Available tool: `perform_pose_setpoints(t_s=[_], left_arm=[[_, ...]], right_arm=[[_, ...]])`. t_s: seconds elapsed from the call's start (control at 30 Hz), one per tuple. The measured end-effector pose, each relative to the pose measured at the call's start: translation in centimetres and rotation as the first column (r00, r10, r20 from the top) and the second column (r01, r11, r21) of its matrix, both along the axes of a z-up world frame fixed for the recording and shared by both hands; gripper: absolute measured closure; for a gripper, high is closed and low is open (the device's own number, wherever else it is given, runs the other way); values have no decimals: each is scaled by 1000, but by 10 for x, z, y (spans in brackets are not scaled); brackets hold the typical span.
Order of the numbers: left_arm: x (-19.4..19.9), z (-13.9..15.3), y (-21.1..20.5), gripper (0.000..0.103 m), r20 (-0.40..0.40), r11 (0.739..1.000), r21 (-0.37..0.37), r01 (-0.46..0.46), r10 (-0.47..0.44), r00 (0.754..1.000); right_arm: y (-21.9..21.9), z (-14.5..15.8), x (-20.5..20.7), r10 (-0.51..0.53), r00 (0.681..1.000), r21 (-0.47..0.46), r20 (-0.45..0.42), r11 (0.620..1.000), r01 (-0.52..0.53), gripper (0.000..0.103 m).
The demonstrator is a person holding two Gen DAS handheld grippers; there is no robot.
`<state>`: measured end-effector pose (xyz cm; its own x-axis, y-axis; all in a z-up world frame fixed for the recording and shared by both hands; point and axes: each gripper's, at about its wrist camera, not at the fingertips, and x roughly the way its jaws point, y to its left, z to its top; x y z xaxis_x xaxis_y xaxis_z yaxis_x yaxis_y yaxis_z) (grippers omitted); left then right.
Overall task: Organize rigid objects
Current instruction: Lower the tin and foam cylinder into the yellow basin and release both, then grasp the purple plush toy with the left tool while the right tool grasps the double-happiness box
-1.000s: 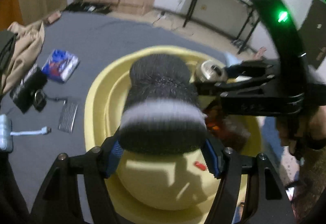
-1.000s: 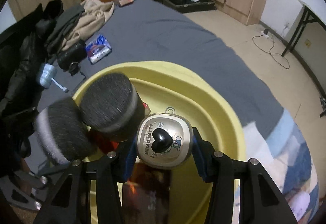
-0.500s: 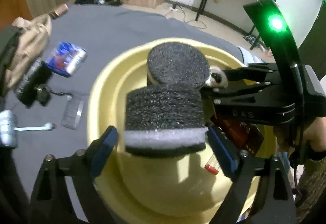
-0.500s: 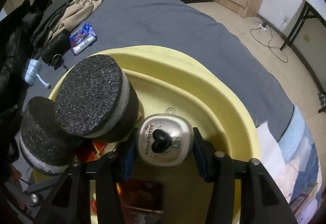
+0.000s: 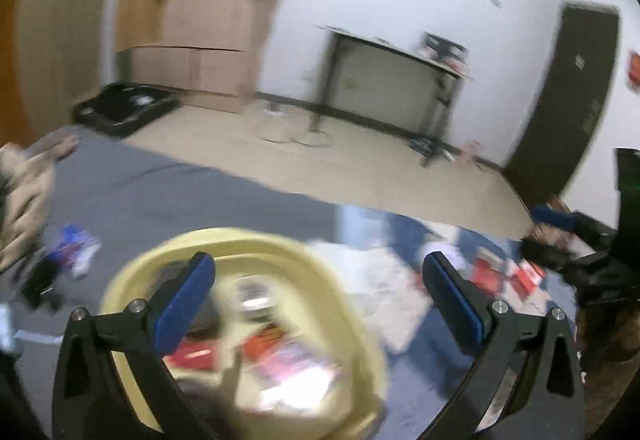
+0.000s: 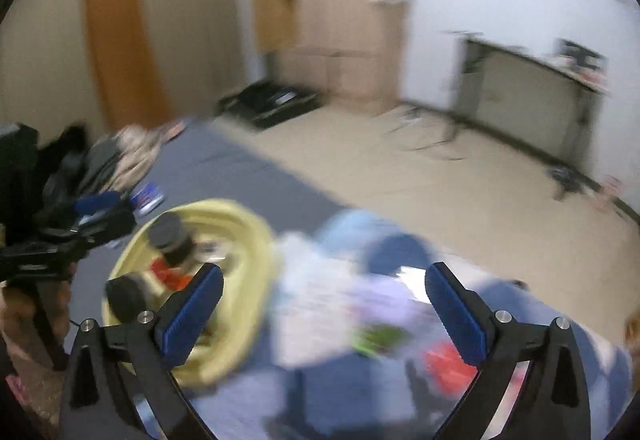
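Observation:
A yellow basin (image 5: 132, 280) sits on the grey bed and holds two dark foam cylinders (image 6: 170, 234), a metal tin and red packets; it also shows in the right wrist view (image 6: 244, 224). My left gripper (image 5: 320, 280) is open and empty, above and to the right of the basin. My right gripper (image 6: 324, 288) is open and empty, to the right of the basin over a blurred pile of cloth. Both views are motion-blurred.
Red items (image 5: 504, 274) lie on blue-white cloth at the right. A blue packet (image 5: 76, 248), dark gear and beige clothes (image 5: 24, 184) lie on the bed at left. A red item (image 6: 448, 364) and a green one (image 6: 376, 336) lie by the right gripper.
The left gripper let go of a foam cylinder and the right let go of the metal tin, both into the basin. Both grippers opened wide, rose and swung right.

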<state>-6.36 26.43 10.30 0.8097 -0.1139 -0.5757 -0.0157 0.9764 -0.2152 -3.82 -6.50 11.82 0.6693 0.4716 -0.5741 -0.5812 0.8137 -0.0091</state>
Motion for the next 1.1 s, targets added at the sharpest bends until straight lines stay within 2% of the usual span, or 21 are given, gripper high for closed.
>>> perform_pose_setpoints(t_s=[0.13, 0.23, 0.27, 0.33, 0.4, 0.5, 0.6, 0.7, 0.77, 1.0, 1.1], left_arm=[[55, -18, -74, 0, -30, 986, -30, 166, -167, 986], [83, -39, -111, 0, -51, 985, -1, 172, -172, 984], [89, -50, -122, 0, -55, 986, 15, 169, -168, 984], [101, -72, -141, 0, -114, 985, 47, 168, -162, 980], [106, -83, -154, 0, -145, 980, 79, 180, -168, 975], [112, -97, -160, 0, -159, 984, 70, 165, -152, 976], [114, -102, -155, 0, -156, 992, 26, 122, -117, 981], [114, -105, -157, 0, -160, 989, 45, 142, -133, 978], [115, -108, -160, 0, -161, 987, 71, 141, -128, 979], [119, -114, -163, 0, -144, 988, 84, 131, -118, 983], [117, -112, -161, 6, -130, 989, 80, 122, -111, 985]], right_arm=[[-103, -5, -4, -177, 984, 98, 24, 980, 174, 0], [-131, -17, 14, -257, 966, 47, -23, 965, 258, 0], [-138, -24, 18, -262, 964, 26, -30, 964, 263, 0], [-143, -40, 25, -239, 969, -24, -58, 971, 238, 0], [-148, -59, 35, -232, 967, -75, -106, 972, 225, 0], [-163, -78, 46, -238, 953, -84, -188, 971, 225, 0], [-169, -89, 56, -262, 938, -131, -226, 963, 237, 0], [-171, -92, 68, -262, 927, -162, -267, 961, 225, 0], [-164, -97, 75, -255, 927, -185, -277, 960, 209, 0], [-166, -104, 89, -270, 923, -242, -274, 948, 206, 0], [-171, -104, 88, -306, 912, -265, -272, 935, 234, 0]])
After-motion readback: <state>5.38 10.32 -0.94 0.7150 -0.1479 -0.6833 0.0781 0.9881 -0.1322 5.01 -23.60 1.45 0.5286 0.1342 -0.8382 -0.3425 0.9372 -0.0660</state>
